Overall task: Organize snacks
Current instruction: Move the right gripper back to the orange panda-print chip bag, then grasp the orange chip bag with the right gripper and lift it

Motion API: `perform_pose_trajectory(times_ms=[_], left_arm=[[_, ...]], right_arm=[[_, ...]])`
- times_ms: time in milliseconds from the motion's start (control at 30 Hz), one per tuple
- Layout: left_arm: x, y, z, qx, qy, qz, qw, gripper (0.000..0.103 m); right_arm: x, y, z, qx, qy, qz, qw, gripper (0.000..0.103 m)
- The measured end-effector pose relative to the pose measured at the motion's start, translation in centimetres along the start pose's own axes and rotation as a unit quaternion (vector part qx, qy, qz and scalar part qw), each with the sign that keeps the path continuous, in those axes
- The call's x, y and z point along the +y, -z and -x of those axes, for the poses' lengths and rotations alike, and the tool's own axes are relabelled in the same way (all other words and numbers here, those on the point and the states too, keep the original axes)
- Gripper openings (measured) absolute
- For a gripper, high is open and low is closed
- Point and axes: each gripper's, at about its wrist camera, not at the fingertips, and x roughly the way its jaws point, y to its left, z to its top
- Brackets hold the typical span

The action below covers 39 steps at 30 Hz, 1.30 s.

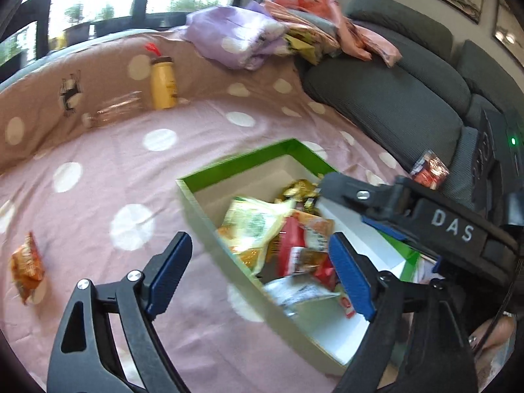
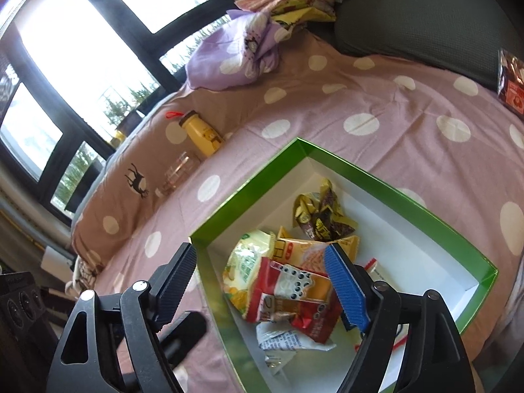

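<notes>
Left tongs nearest the lens, spread wide, nothing between the blue pads, straddling the near wall of the green box; right tongs likewise spread wide and holding nothing, poised above the same green box, one pad over the bedspread, the other over the box interior. Green box with white lining resting on the pink polka-dot bedspread of the bed, toward its sofa-side edge; inside, a loose heap of snack packets: a yellow-green bag, a red packet with black dots, an orange packet, a white wrapper, and gold-and-brown wrappers nearer the far corner. One orange snack packet lying apart on the bedspread, well clear of the box; one red packet at the bedspread's edge against the grey sofa cushion. Yellow bottle and clear glass beside the raised window-side edge of the bed; lilac bundle of cloth at the far corner.
</notes>
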Motion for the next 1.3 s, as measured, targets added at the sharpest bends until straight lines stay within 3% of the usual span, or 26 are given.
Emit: perform_pose_trajectory(times_ms=[133, 267, 433, 533, 600, 733, 800, 933, 1167, 1233, 1300], left_arm=[[3.9, 0.6, 2.3, -0.014, -0.052, 0.038, 0.9978, 0.088], [8.7, 1.9, 4.3, -0.017, -0.122, 0.085, 0.9888, 0.088], [15.4, 4.9, 6.7, -0.023, -0.177, 0.153, 0.9719, 0.089], [19.2, 6.8, 7.4, -0.036, -0.200, 0.198, 0.9589, 0.098], [21.7, 7.5, 7.4, -0.045, -0.203, 0.229, 0.9511, 0.098], [24.7, 7.4, 6.3, -0.050, -0.178, 0.252, 0.9501, 0.098], [25.8, 7.6, 5.8, -0.051, -0.166, 0.266, 0.9482, 0.098], [27.3, 7.8, 4.5, -0.042, -0.137, 0.285, 0.9477, 0.098], [28.8, 8.0, 2.7, -0.016, -0.137, 0.290, 0.9470, 0.097], [29.4, 8.2, 2.5, -0.016, -0.129, 0.300, 0.9450, 0.095], [29.6, 8.3, 2.6, -0.026, -0.121, 0.303, 0.9450, 0.088]], right_arm=[[1.5, 0.4, -0.2, -0.004, -0.019, 0.018, 1.000, 0.087], [3.7, 1.3, -0.7, 0.003, -0.036, 0.048, 0.998, 0.089], [7.2, 2.9, -1.7, 0.020, -0.066, 0.100, 0.993, 0.090], [9.4, 3.9, -2.8, 0.042, -0.095, 0.118, 0.988, 0.090], [11.4, 4.7, -4.1, 0.066, -0.114, 0.130, 0.983, 0.091], [16.2, 6.9, -9.3, 0.162, -0.171, 0.144, 0.961, 0.091], [18.6, 8.1, -12.3, 0.210, -0.179, 0.153, 0.949, 0.091], [22.8, 10.0, -16.7, 0.243, -0.175, 0.189, 0.935, 0.091], [25.6, 12.2, -22.5, 0.305, -0.182, 0.202, 0.913, 0.091], [25.6, 12.5, -23.7, 0.318, -0.178, 0.197, 0.910, 0.086], [25.5, 13.0, -24.6, 0.336, -0.180, 0.193, 0.904, 0.075]])
